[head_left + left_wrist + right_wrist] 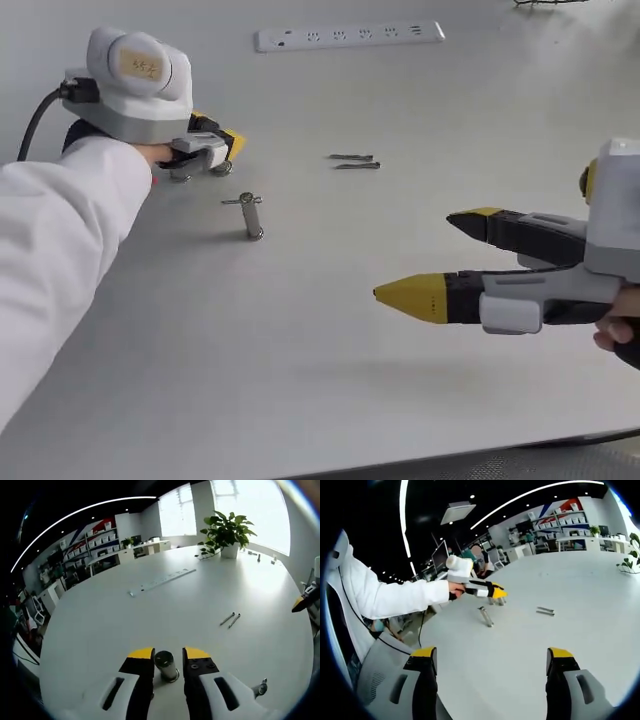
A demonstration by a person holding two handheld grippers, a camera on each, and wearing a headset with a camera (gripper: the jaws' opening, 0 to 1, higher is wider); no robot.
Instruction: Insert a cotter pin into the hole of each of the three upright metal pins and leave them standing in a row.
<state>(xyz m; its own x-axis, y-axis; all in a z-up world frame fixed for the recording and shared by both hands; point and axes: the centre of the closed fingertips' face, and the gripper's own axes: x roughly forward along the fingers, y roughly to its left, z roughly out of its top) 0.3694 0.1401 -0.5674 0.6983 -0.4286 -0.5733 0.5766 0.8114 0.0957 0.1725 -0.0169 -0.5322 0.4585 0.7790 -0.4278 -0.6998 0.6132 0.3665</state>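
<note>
An upright metal pin (166, 665) stands on the workbench (150, 610) between the jaws of my left gripper (169, 654). The jaws are slightly apart with a sliver of gap on each side, so they are not clamped. I judge I'm straddling the pin to steady it for its cotter. Just beside it stands another pin (252, 218), already crossed by a cotter. Two loose cotter pins (354, 161) lie near, toward my right gripper (418, 255), which hovers low and level with its jaws wide apart. My left sleeve (60, 250) stretches far forward.
</note>
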